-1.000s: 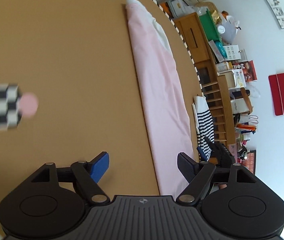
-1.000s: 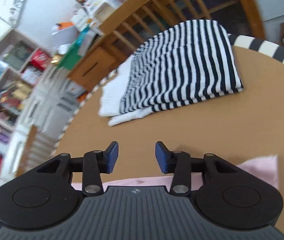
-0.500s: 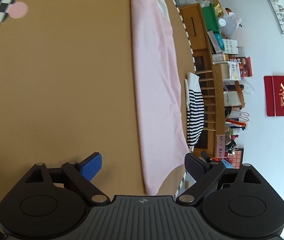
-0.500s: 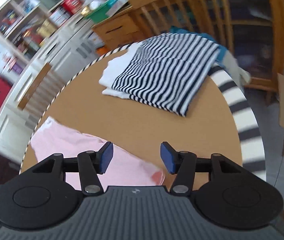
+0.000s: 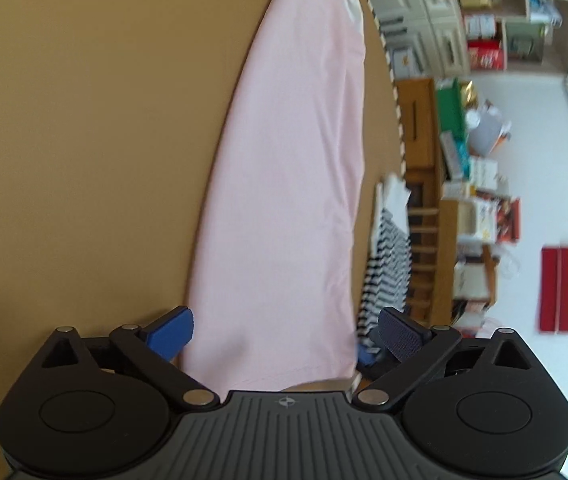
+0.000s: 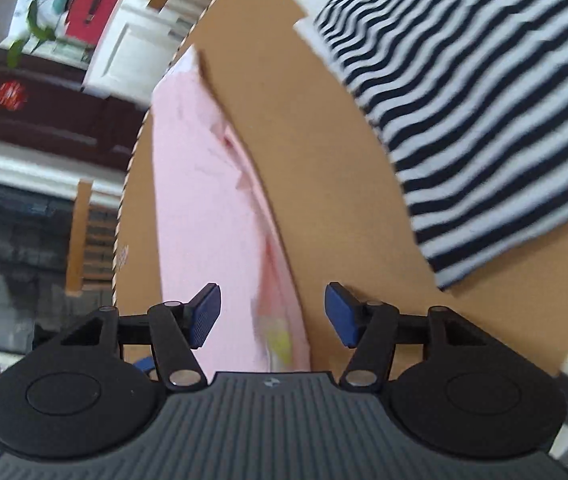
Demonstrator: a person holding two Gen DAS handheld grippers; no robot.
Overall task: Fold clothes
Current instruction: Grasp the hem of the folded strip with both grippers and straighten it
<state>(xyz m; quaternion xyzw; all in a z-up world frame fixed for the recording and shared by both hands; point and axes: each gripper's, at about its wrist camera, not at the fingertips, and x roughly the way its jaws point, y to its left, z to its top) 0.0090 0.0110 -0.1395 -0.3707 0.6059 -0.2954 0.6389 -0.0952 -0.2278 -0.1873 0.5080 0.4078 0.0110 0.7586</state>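
Opening L gripper [image 5: 286, 334] over pink garment [image 5: 292, 184]

A matt, tan desk [image 5: 84, 160] with a smooth board-like top carries a long fold of soft pink cloth [image 5: 284, 200], lightly creased and without sheen. Just beyond the pink cloth lies a knitted-looking striped garment [image 6: 464, 100] in dark navy and white, resting on plain white fabric. The left hand-held gripper [image 5: 286, 330] is matt black plastic with ribbed housing, dull metal pivot pins and finely textured blue pads [image 5: 172, 330]; the right hand-held gripper [image 6: 272, 316] looks the same.
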